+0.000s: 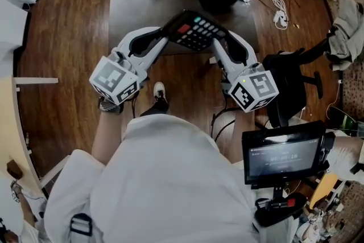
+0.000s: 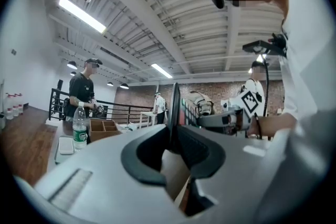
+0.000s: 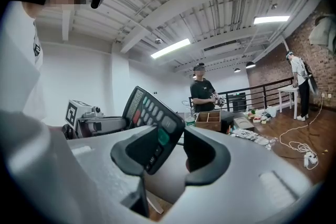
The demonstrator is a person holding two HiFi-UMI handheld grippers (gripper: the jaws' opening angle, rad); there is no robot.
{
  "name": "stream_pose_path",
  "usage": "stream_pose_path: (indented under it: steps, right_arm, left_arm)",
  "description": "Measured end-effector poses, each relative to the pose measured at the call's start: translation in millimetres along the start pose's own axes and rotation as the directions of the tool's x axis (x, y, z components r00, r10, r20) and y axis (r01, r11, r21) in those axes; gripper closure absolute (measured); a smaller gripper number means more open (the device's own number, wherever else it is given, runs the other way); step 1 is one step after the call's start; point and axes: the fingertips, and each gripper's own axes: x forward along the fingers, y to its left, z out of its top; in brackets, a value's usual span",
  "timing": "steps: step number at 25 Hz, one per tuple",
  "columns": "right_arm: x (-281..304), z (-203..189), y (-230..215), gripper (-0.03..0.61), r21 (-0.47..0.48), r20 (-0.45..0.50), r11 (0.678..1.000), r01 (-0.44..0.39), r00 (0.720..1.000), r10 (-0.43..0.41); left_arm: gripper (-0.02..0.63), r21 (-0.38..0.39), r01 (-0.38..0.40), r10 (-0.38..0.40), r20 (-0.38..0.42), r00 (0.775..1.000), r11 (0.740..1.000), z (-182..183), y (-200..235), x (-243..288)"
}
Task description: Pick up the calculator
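Since the left gripper (image 1: 165, 36) and right gripper (image 1: 219, 44) each have fingers clamped on the calculator (image 1: 196, 31), move both together, squeezing evenly (it's tilted).

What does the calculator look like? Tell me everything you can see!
The calculator is a flat black slab, plastic by its look, with rows of pale keys, one red key and a green one. It is tilted, keys up, and seems lifted over the near edge of the dark table. The left tool pinches one end and the right tool the other. Nothing else touches it.
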Motion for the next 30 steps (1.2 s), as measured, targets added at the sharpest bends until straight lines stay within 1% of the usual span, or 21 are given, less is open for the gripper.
stream_pose_path:
  steps: [5, 9, 11, 15, 18, 22, 25, 30]
  right_arm:
    - [-50, -6, 15, 0.425, -0.030, 0.022, 1.000, -0.005, 1.000, 0.005]
    - [-95, -15, 30, 0.425, -0.033, 0.035, 0.999, -0.008, 0.999, 0.009]
    - [-115, -20, 38, 0.425, -0.033, 0.039, 0.999, -0.015, 0.999, 0.016]
    - [-150, -26, 55, 0.425, -0.043, 0.047, 0.999, -0.026, 0.998, 0.028]
    - [-178, -38, 68, 0.425, -0.028, 0.045, 0.999, -0.029, 0.999, 0.030]
    - [-214, -55, 90, 0.425, -0.016, 0.022, 0.999, -0.034, 0.999, 0.035]
    - [-232, -58, 99, 0.425, -0.013, 0.013, 0.999, -0.033, 0.999, 0.033]
    - [-246, -47, 109, 0.425, -0.024, 0.030, 0.999, -0.034, 0.999, 0.034]
  left_arm:
    - [0.548, 0.020, -0.016, 0.015, 0.017, 1.000, 1.000, -4, -53, -15]
    - [0.548, 0.042, -0.040, 0.039, 0.015, 0.999, 0.998, -15, -97, -31]
    - [0.549, 0.058, -0.040, 0.039, 0.016, 0.999, 0.997, -20, -119, -40]
    - [0.548, 0.072, -0.054, 0.054, 0.014, 0.998, 0.996, -23, -156, -57]
    - [0.548, 0.062, -0.069, 0.069, 0.003, 0.998, 0.996, -32, -186, -72]
    - [0.546, 0.016, -0.079, 0.080, -0.026, 0.996, 0.997, -45, -223, -92]
    - [0.548, 0.022, -0.075, 0.076, -0.032, 0.997, 0.997, -47, -243, -101]
    - [0.548, 0.049, -0.069, 0.070, -0.023, 0.997, 0.996, -36, -258, -109]
